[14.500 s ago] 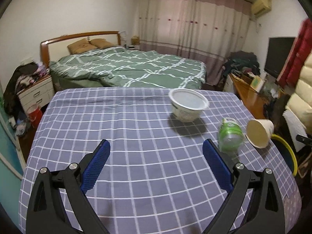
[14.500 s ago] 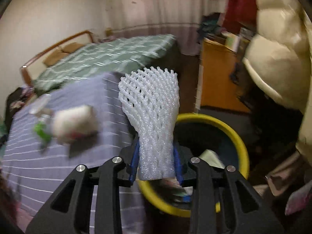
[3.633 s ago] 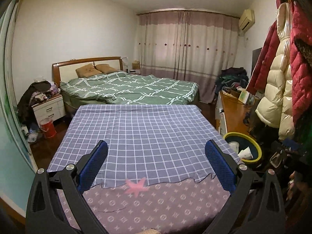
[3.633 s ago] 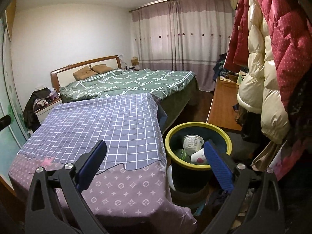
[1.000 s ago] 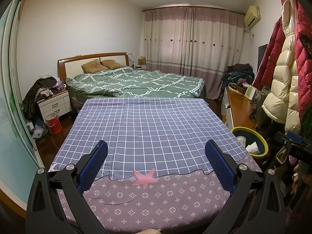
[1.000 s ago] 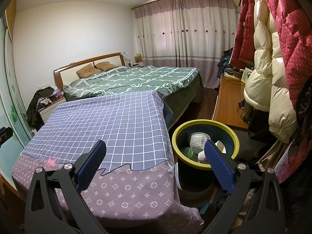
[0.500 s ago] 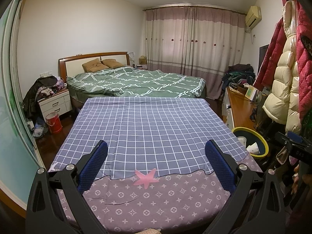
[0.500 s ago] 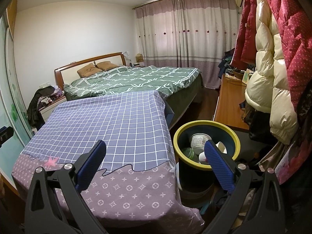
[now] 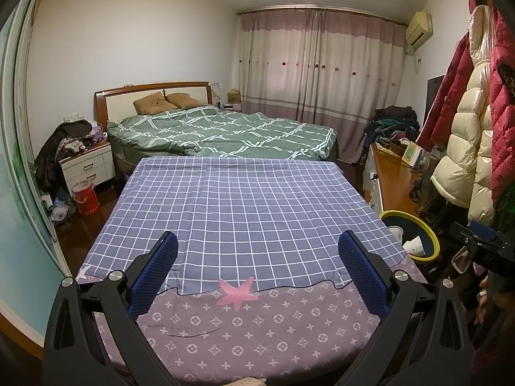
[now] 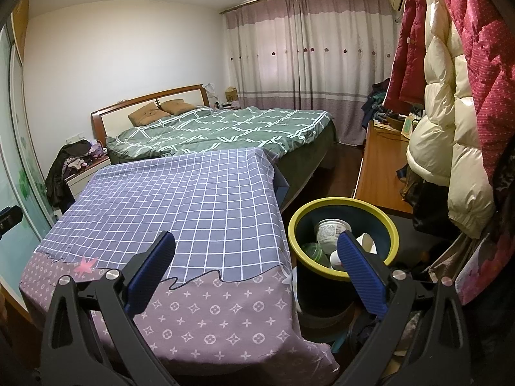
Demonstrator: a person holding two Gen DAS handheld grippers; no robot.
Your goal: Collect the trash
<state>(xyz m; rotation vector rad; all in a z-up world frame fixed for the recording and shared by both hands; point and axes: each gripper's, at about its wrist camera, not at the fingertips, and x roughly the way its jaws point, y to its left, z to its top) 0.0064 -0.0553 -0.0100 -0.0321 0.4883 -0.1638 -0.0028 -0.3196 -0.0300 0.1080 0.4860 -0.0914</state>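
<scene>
Beside the table (image 10: pixel 199 193), yellow-rimmed bin (image 10: pixel 342 204) holding tub (image 10: pixel 333 226), cup (image 10: pixel 365 241), green bottle (image 10: pixel 312 252); tabletop bare of trash; left gripper (image 9: pixel 257 268) and right gripper (image 10: pixel 256 265) both spread wide, empty; collection apparently finished

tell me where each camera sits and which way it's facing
Left wrist: on the left tongs, open, facing along the checked table toward the bed; a hand shows at right.
Right wrist: on the right tongs, open, further right, facing table corner and bin of trash.
Shared: table, bed, bin, curtains.
</scene>
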